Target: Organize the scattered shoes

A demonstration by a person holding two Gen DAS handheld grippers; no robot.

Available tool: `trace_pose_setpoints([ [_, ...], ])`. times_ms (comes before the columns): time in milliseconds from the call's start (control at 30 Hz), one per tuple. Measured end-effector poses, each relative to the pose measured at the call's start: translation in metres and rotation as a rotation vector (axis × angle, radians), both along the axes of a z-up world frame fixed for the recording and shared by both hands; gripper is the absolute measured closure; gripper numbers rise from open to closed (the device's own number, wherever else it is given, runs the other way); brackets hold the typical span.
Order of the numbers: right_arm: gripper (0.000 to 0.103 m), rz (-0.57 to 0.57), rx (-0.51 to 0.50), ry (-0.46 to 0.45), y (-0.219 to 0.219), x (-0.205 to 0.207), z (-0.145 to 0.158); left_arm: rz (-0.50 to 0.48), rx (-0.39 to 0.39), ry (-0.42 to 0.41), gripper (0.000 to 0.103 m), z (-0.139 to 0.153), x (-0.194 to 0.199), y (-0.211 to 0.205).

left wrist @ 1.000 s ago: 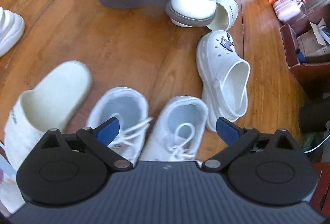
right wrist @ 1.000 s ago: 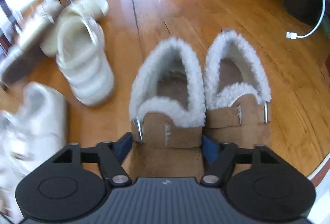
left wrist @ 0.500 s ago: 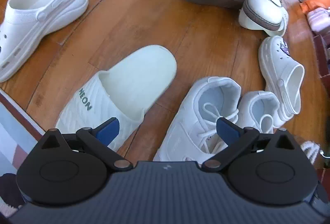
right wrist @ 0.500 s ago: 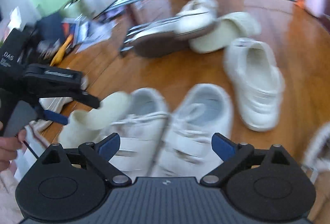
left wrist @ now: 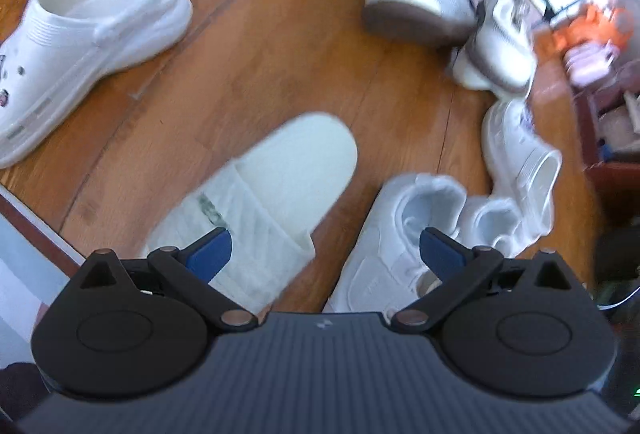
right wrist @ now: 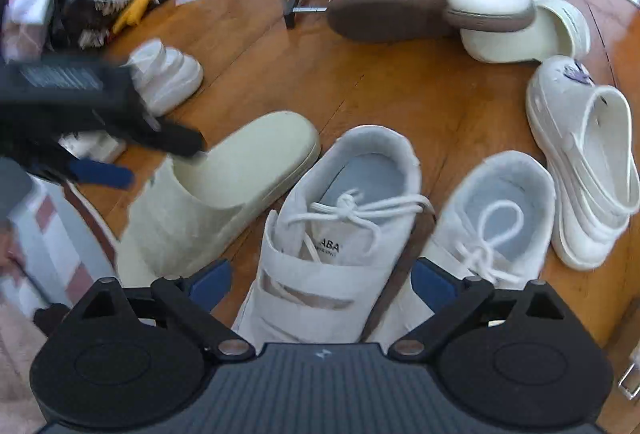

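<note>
My left tongs point(left wrist: 322, 250) were spread wide and empty, hovering low over the cream rubber slide slipper point(left wrist: 272, 202) on the wooden floor point(left wrist: 248, 74). The slipper lay straight ahead, its strap end nearest me under the left blade and its rounded toe running away up and to the right, so its long axis sat diagonal to the gap. My right tongs point(right wrist: 320, 280) were also wide apart and holding nothing, straddling the front of the white lace-up sneaker with two straps point(right wrist: 340, 226), heel pointing away, its mate, a second white lace-up sneaker point(right wrist: 492, 218), just beside it on the right. I judged the left side nearer the slipper, though it needed a twist to square across the slipper's width.
</note>
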State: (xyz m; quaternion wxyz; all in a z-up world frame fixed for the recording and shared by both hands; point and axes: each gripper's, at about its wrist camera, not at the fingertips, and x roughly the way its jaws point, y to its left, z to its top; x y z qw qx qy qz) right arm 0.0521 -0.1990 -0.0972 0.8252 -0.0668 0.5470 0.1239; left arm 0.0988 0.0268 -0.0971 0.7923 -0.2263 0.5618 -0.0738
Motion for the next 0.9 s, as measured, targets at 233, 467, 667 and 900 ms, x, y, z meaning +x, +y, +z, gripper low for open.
trace_pose_setpoints([
  [233,0.014,-0.108,0.004,0.029,-0.002,0.023,-0.039,0.097,-0.031,0.04,0.0,-0.018,0.006,0.038],
  [467,0.019,-0.184,-0.068,0.083,-0.03,0.028,-0.032,0.056,-0.093,0.05,0.0,-0.029,0.014,0.035],
  [667,0.018,-0.169,-0.184,0.123,-0.043,0.022,-0.026,0.009,-0.113,0.059,0.0,-0.034,0.018,0.026],
  [900,0.013,-0.3,0.067,0.047,-0.08,0.012,0.014,0.024,-0.083,0.07,0.0,-0.04,0.019,0.03],
])
